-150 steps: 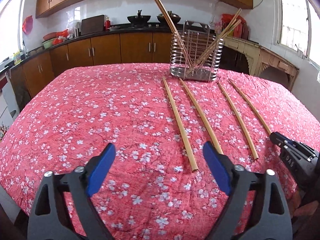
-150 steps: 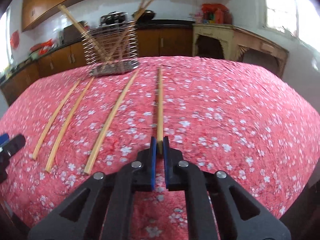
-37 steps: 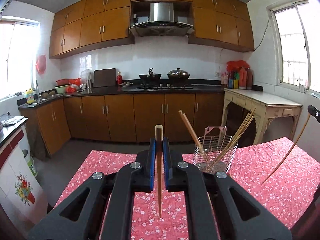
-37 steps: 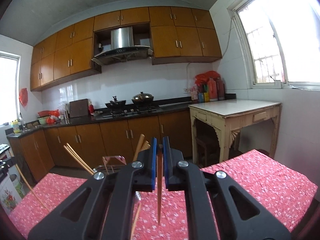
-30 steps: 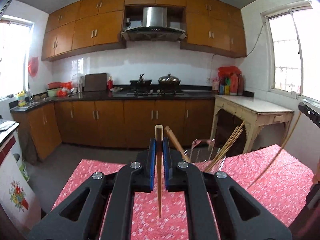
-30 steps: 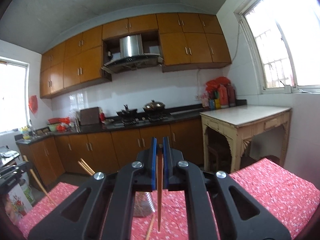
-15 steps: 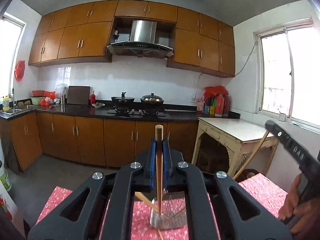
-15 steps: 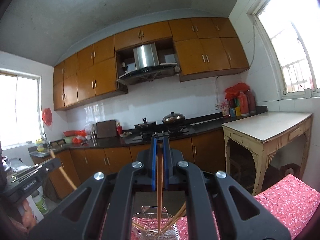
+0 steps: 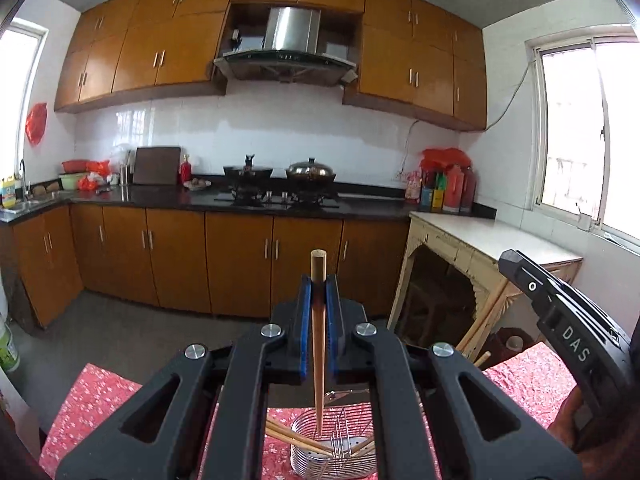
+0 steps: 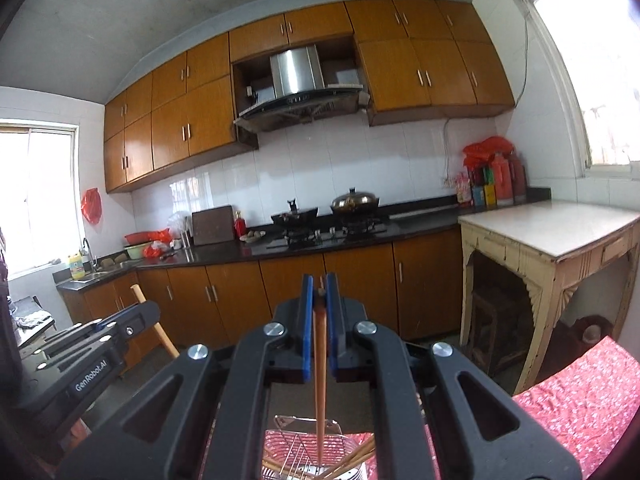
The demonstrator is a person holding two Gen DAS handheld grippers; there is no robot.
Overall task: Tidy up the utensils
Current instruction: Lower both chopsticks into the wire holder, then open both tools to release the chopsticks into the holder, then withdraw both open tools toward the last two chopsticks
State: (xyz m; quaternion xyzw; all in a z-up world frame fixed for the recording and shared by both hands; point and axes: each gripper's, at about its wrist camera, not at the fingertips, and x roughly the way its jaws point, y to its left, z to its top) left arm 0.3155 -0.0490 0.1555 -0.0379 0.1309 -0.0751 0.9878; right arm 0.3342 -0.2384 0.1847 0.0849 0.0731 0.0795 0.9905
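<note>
The left gripper has its blue jaws clamped tight on 1 chopstick, which hangs upright between them: its blunt top pokes out at 12 o'clock above the pads and its thin tip reaches down at 6 o'clock into the mouth of the wire basket. That basket stands on the red flowered tablecloth and already has several chopsticks leaning inside it.

The right gripper is likewise closed hard on its own chopstick, held upright, tip down at 6 o'clock over the same basket.

From the left camera, the right gripper's black body shows at 3 o'clock, with a hand under it. From the right camera, the left gripper's body sits at 8 o'clock with the top of its chopstick sticking up behind it. Brown kitchen cabinets and a stove fill the background.
</note>
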